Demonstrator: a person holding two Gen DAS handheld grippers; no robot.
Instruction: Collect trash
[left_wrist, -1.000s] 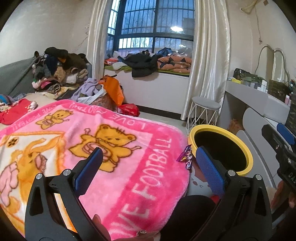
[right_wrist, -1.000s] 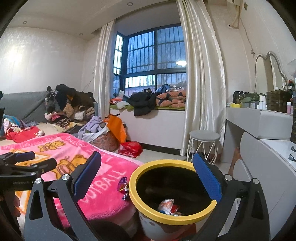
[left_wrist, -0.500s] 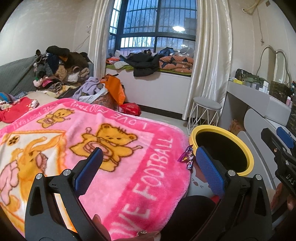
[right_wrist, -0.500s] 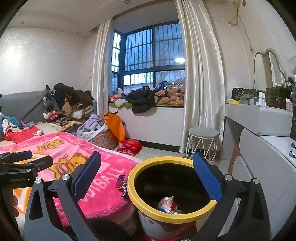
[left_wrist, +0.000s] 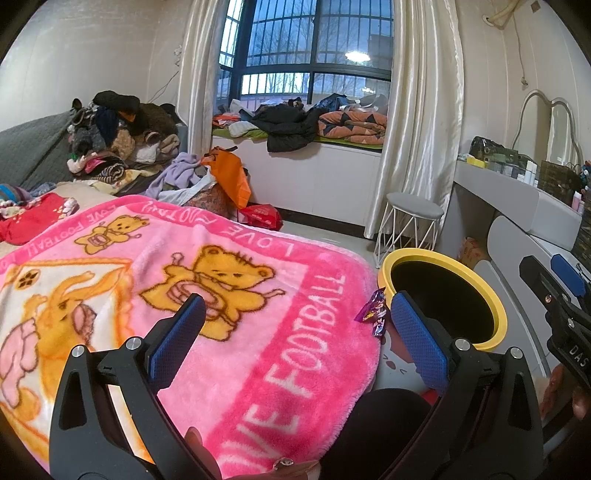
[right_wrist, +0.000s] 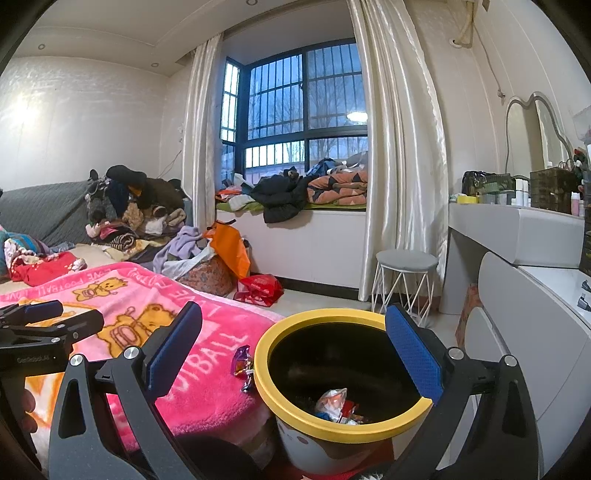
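Your left gripper (left_wrist: 293, 332) hangs over the pink blanket (left_wrist: 229, 295) with its jaws wide apart and nothing between them, and your right gripper (right_wrist: 293, 349) is above the yellow-rimmed bin (right_wrist: 343, 430), also with its jaws wide and holding nothing. A purple candy wrapper (left_wrist: 375, 317) lies on the edge of the blanket, just beside the bin's rim, and it is not touched by either gripper. Inside the bin, at the bottom, you can see some crumpled wrappers (right_wrist: 338, 404).
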